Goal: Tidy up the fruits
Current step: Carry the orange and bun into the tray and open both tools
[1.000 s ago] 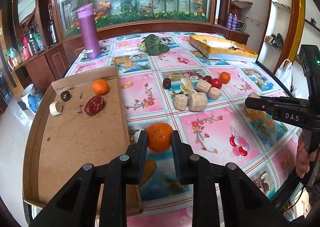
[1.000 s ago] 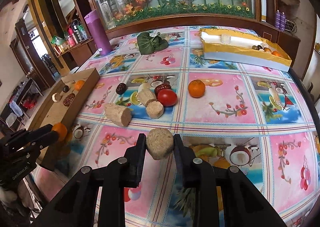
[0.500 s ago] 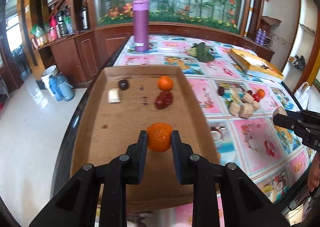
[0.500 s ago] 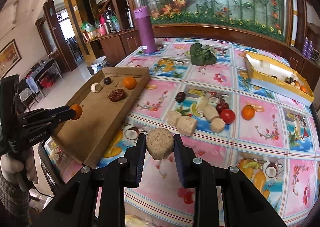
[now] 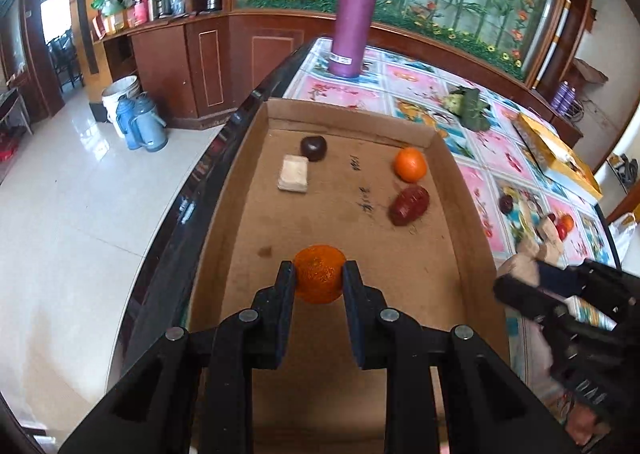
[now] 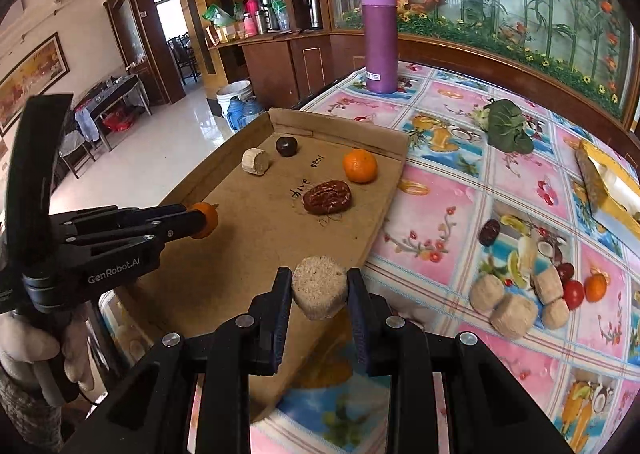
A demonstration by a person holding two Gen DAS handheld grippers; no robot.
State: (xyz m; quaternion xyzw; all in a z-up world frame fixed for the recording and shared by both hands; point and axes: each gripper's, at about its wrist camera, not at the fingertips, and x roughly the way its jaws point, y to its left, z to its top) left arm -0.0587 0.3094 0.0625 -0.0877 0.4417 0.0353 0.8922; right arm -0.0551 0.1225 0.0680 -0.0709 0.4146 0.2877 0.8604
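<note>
Left claw point(image 5: 319, 279) clenched on an orange point(image 5: 319, 273), above bare cardboard in the near half of the tray point(image 5: 460, 254). Right claw point(image 6: 319, 290) clenched on a tan cake point(image 6: 319, 287), over the tray's right edge. Far half occupied: second orange point(image 5: 410, 164), red date point(image 5: 409, 205), dark plum point(image 5: 313, 147), pale block point(image 5: 294, 173). Worktop point(image 6: 440, 214) to the right.

The right gripper point(image 6: 319, 290) clamps a beige block point(image 6: 319, 292) at lower centre; at left, the left gripper point(image 6: 202, 219) pinches an orange point(image 6: 208, 219) above the cardboard tray point(image 6: 256, 230).
</note>
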